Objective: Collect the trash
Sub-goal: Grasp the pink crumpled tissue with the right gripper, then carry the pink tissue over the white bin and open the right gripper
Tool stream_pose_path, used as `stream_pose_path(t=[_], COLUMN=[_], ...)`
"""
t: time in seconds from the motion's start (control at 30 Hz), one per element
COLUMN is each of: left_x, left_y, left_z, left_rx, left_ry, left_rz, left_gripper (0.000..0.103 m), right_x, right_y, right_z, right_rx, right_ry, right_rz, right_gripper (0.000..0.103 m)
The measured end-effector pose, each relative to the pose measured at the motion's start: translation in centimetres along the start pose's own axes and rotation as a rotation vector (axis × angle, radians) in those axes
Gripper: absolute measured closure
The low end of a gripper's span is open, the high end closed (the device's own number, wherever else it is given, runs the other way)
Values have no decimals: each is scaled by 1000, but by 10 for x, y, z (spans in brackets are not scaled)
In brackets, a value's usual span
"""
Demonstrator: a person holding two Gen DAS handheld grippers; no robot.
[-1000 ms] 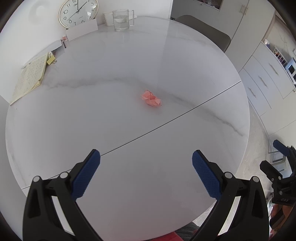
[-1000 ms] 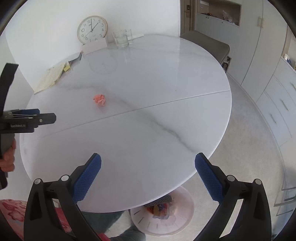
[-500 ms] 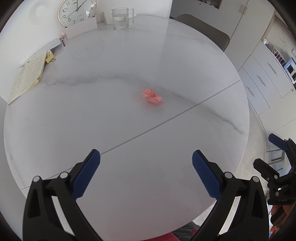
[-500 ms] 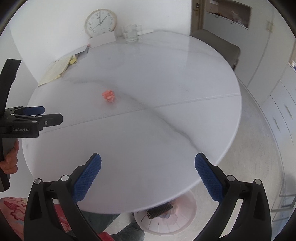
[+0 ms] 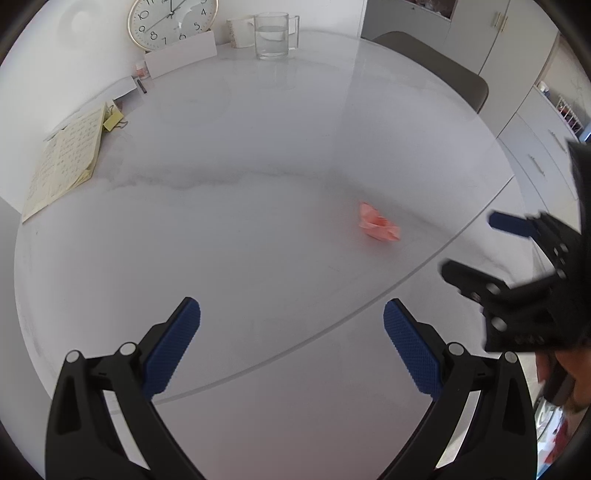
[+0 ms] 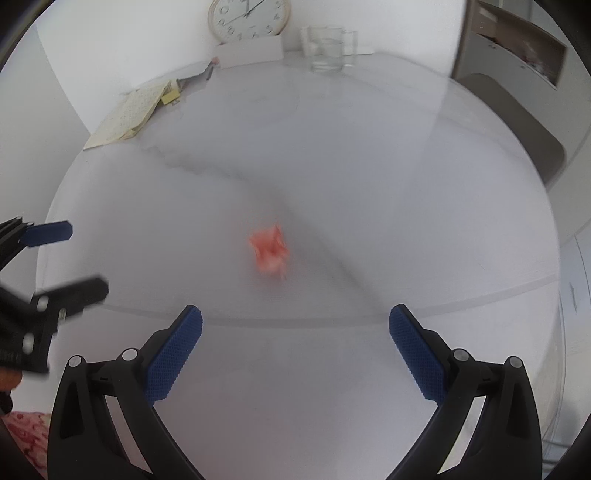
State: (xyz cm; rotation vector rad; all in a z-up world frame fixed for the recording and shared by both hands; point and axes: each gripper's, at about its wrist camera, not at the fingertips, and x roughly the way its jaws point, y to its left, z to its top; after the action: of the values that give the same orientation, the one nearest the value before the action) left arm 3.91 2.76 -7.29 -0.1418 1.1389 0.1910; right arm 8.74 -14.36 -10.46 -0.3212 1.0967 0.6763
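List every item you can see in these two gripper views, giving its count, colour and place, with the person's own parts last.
crumpled paper: one, pink, middle of the table, ahead of the right gripper's open jaws
table: one, round, white marble with a seam
wall clock: one, white face, gold rim, leaning at the far edge
white card: one, in front of the clock
glass jug: one, clear, far edge
notebook: one, pale yellow, far left
sticky note: one, yellow, beside the notebook
chair: one, grey-brown, far right
cabinets: white, right
left gripper: black, blue pads, open
right gripper: black, blue pads, open
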Motion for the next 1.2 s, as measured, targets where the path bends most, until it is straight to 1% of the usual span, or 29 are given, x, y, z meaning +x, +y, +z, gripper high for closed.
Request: stream_pose_path(t=[0.1, 0.3, 0.4, 0.47, 0.5, 0.53, 0.6, 0.67, 0.8, 0.93, 1.07, 1.2], left_x=[13, 37, 41, 43, 44, 44, 45, 44, 38, 31, 20, 6], left_y=[9, 18, 21, 23, 24, 25, 26, 25, 17, 1, -30, -71], left_z=[8, 19, 20, 19, 19, 19, 18, 18, 17, 14, 7, -7], left_rx=[7, 13, 7, 6, 5, 5, 3, 4, 22, 52, 97, 160], left_ry=[10, 40, 47, 50, 53, 54, 59, 60, 49, 38, 27, 13], left_rz=[-4, -16, -25, -27, -27, -27, -26, -25, -24, -40, -81, -125], left_gripper=[8, 8, 8, 8, 8, 8, 8, 8, 8, 8, 8, 8], right_x=[26, 66, 76, 81, 84, 85, 83, 82, 65, 33, -5, -47], right_y=[8, 18, 20, 19, 19, 19, 18, 18, 15, 8, -3, -19], right_z=[16, 31, 31, 30, 30, 29, 28, 28, 24, 14, -9, -48], right_rx=[-22, -40, -39, -31, -27, -25, -20, -14, 11, 35, 65, 106], right_ry=[25, 100, 128, 151, 163, 170, 162, 154, 123, 84, 47, 23], right_rz=[3, 7, 3, 2, 4, 4, 5, 16, 14, -3, -25, -55], right_gripper=[3, 20, 34, 53, 58, 66, 68, 77, 77, 77, 77, 77])
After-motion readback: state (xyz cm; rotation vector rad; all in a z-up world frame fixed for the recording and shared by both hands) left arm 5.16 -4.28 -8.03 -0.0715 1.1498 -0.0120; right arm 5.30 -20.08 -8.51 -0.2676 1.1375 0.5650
